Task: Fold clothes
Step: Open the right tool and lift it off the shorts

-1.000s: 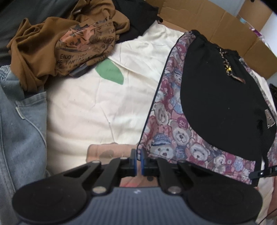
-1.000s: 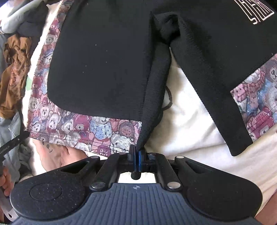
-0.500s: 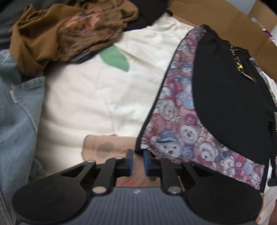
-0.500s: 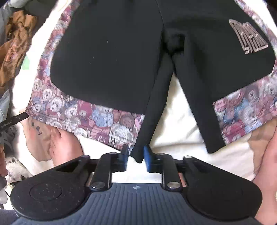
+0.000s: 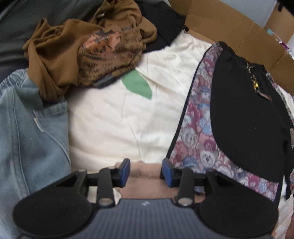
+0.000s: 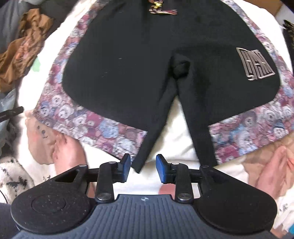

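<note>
shorts (image 6: pixel 128 60): black with teddy-bear print side and hem panels, spread flat on the cream sheet (image 5: pixel 114 117), both legs toward the right gripper, waistband at the far end
left gripper (image 5: pixel 146 172): jaws part-open, have just been opening; nothing between the blue pads (image 5: pixel 126 170), only a pinkish patch of the bedding under the gap
shorts vs left jaws: hem corner of the bear-print panel just beyond and to the right of the right pad, not pinched
right gripper (image 6: pixel 143 169): jaws part-open, have just been opening; pads clear of the fabric
shorts vs right jaws: tip of the black inner leg edge lies in the gap, closer to the left pad, released
logo (image 6: pixel 254 65): grey block print on the far-right leg
drawstring (image 6: pixel 161 8): tassel at the waistband, far from the jaws
brown shirt (image 5: pixel 86 55): crumpled, far left of the left jaws
jeans (image 5: pixel 27 132): light denim, left of the left jaws
cardboard box (image 5: pixel 229 23): beyond the shorts
</note>
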{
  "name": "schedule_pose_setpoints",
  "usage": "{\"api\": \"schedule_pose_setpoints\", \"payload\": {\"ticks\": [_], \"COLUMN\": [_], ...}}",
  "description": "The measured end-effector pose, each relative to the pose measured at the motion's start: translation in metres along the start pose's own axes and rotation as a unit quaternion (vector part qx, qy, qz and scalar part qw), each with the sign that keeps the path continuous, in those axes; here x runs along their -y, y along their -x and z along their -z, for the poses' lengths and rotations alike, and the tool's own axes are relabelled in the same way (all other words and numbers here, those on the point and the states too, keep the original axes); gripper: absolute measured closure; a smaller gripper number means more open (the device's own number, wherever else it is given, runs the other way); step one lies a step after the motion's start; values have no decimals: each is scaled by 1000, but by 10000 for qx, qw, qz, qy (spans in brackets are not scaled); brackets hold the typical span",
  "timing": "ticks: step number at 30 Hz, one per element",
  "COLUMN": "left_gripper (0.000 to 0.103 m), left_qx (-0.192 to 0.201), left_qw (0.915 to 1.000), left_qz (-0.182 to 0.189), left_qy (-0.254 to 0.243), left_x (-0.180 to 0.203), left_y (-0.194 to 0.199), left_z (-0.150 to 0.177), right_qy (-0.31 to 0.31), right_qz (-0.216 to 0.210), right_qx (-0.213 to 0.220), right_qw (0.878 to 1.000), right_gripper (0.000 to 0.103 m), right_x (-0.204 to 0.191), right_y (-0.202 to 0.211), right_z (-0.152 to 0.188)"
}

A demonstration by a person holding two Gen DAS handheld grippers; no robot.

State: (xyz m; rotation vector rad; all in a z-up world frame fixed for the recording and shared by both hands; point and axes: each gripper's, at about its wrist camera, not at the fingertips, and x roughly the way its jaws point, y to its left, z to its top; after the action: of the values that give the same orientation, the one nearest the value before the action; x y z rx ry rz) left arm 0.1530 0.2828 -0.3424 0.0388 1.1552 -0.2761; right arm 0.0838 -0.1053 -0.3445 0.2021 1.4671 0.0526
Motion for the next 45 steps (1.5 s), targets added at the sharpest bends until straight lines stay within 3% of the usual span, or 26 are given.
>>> {"api": "schedule_pose_setpoints", "payload": {"ticks": [11,17,22,30,34,37,43,45], "left_gripper": [60,60,61,70,84,84,84,84], "left_qx": [285,205,170,72,87,167,206,204], "left_qw": [9992,9989,9985,9991,9989,9978,9966,9954], "left_qz": [185,240,274,296,328,348,373,351], "left_qy": [-206,-352,-440,-283,-321,-541,-709,-862], "left_x": [25,49,69,94,107,122,142,149], "left_y": [-4,-15,-27,-52,-65,-73,-87,-90], "left_z": [-39,-51,-59,-84,-100,-110,-129,-135], "right_qy": [-132,-28,136,508,636,794,820,766], "right_qz": [364,569,826,911,963,1120,802,870], "right_qx": [334,440,252,326,299,651,1521,1683], "right_qw": [9987,9974,9962,9940,9929,9884,9817,9789], "right_gripper": [65,65,66,65,65,64,63,63], "right_x": [21,43,65,91,106,119,167,184], "right_y": [19,18,7,-4,-13,-13,-4,-2], "right_z": [-48,-69,-85,-106,-118,-126,-140,-141]}}
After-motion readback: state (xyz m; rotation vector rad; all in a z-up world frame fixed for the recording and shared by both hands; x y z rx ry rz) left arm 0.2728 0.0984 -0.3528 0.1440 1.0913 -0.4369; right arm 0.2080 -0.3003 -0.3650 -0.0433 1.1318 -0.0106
